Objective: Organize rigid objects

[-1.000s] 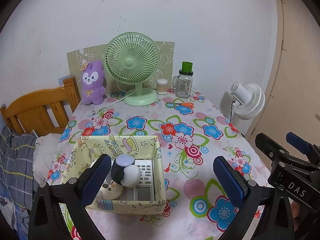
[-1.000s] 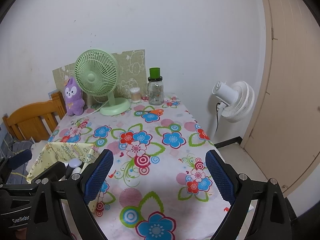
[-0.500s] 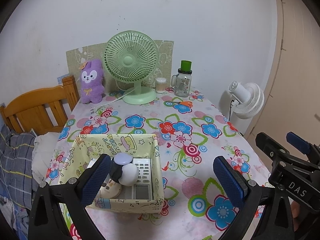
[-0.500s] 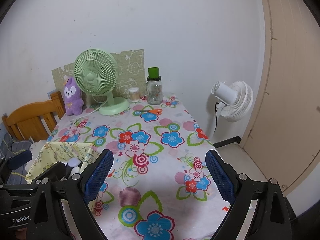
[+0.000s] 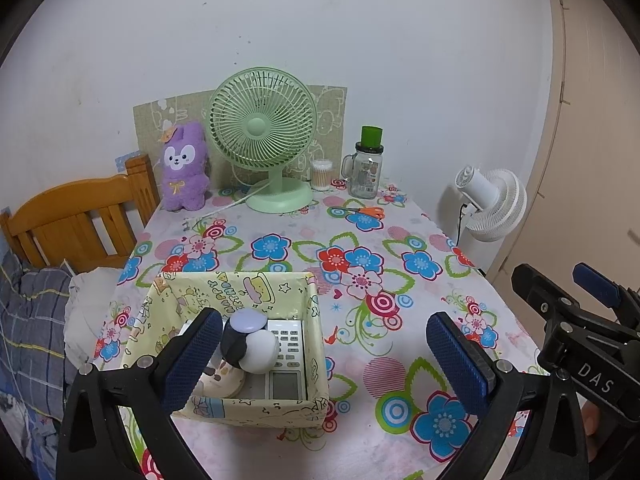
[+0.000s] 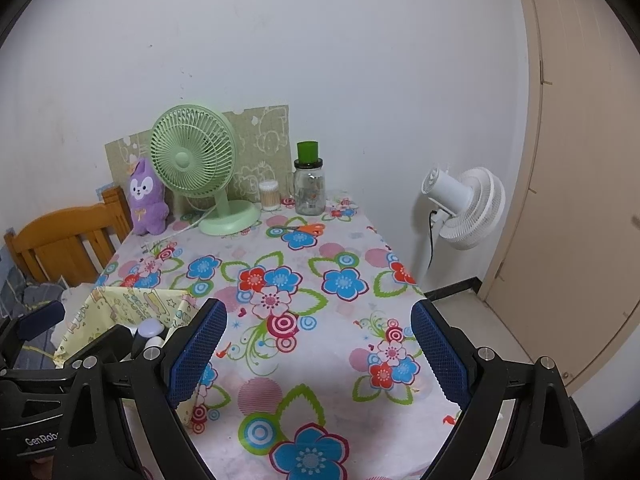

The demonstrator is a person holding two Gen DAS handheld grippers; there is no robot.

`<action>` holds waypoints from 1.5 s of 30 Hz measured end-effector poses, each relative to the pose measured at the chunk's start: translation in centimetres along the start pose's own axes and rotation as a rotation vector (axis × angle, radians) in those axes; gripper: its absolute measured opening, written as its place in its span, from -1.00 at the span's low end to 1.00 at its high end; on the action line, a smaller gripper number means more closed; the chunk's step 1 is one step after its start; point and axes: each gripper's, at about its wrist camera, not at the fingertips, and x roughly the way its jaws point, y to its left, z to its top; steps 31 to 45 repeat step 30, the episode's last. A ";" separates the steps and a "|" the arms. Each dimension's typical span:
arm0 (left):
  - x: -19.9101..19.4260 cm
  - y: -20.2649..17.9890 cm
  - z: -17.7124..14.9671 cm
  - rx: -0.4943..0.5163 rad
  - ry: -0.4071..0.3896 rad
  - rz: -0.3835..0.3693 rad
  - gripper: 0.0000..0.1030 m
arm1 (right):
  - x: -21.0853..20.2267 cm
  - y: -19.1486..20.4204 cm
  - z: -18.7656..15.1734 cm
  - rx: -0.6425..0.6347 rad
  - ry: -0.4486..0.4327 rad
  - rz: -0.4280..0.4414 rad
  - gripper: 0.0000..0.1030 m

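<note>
A yellow cartoon-print box sits on the near left of the flowered table. It holds a white keypad remote, a black-and-white round gadget with a lavender cap and a beige round item. My left gripper hovers open over the box's right edge with nothing between its pads. My right gripper is open and empty over the tablecloth, right of the box. Orange-handled scissors lie near the far edge.
Along the back wall stand a green desk fan, a purple plush, a cotton-swab tub and a green-lidded glass jar. A wooden chair is at the left; a white floor fan and a door are at the right.
Both views shift only slightly; the grippers stay open and empty, and the box contents have not moved.
</note>
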 end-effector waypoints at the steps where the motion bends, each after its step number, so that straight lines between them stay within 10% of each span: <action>1: -0.1 0.0 0.0 0.000 -0.003 -0.001 0.99 | 0.0 0.0 0.1 0.001 -0.002 0.002 0.85; 45: -1.0 0.4 0.4 -0.010 -0.030 0.007 1.00 | -0.9 0.5 0.6 -0.004 -0.034 0.013 0.85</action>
